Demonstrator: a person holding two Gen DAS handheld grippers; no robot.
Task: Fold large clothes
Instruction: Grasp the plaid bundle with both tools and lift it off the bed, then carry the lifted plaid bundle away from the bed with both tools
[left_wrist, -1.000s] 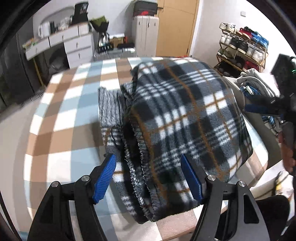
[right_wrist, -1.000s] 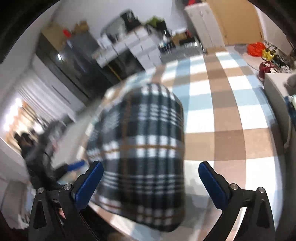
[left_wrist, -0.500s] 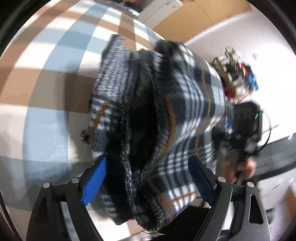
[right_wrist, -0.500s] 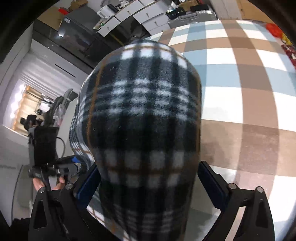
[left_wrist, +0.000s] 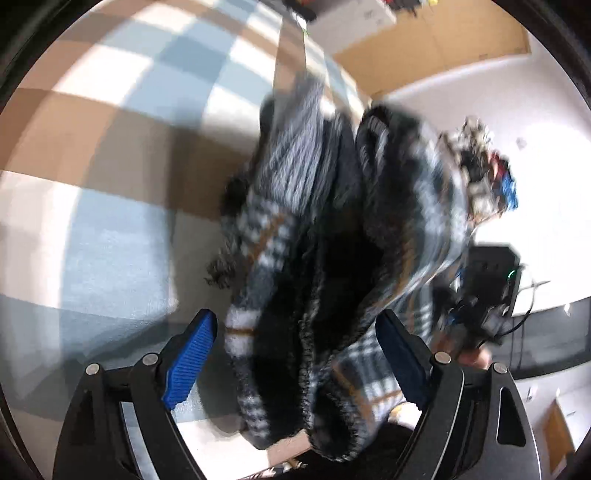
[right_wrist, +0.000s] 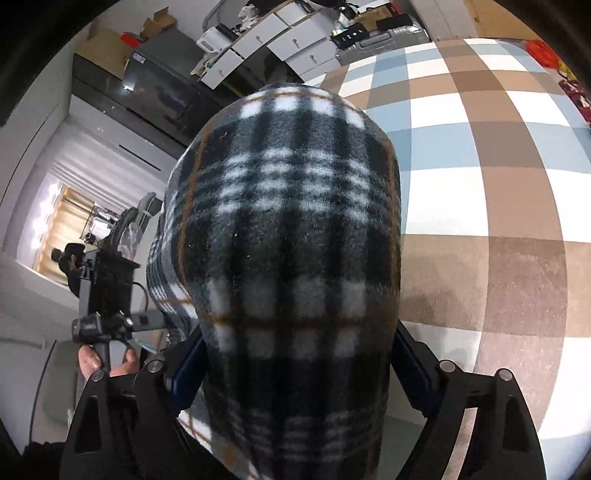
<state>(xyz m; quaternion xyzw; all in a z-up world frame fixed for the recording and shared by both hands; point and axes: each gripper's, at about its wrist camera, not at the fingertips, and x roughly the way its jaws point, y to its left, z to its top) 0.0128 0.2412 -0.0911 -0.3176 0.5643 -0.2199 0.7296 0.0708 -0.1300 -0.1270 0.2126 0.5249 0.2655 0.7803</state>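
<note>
A folded black, white and brown plaid fleece garment (left_wrist: 332, 266) fills both views, lifted off the checked table (left_wrist: 110, 184). My left gripper (left_wrist: 295, 354) is open, its blue pads on either side of the bundle's open edge. My right gripper (right_wrist: 295, 362) is open wide with the garment's (right_wrist: 295, 240) rounded folded end between its pads, draping over them. The right gripper shows at the right of the left wrist view (left_wrist: 476, 314). The left gripper shows at the left of the right wrist view (right_wrist: 107, 317), held by a hand.
The checked tablecloth (right_wrist: 480, 184) stretches away to the right. White drawers (right_wrist: 280, 40) and a dark cabinet (right_wrist: 155, 88) stand beyond the table. A shoe rack (left_wrist: 487, 177) stands by the white wall.
Both grippers have closed in on the garment from its two ends, and the bundle has risen and tilted. The left wrist view has rotated and blurred with motion.
</note>
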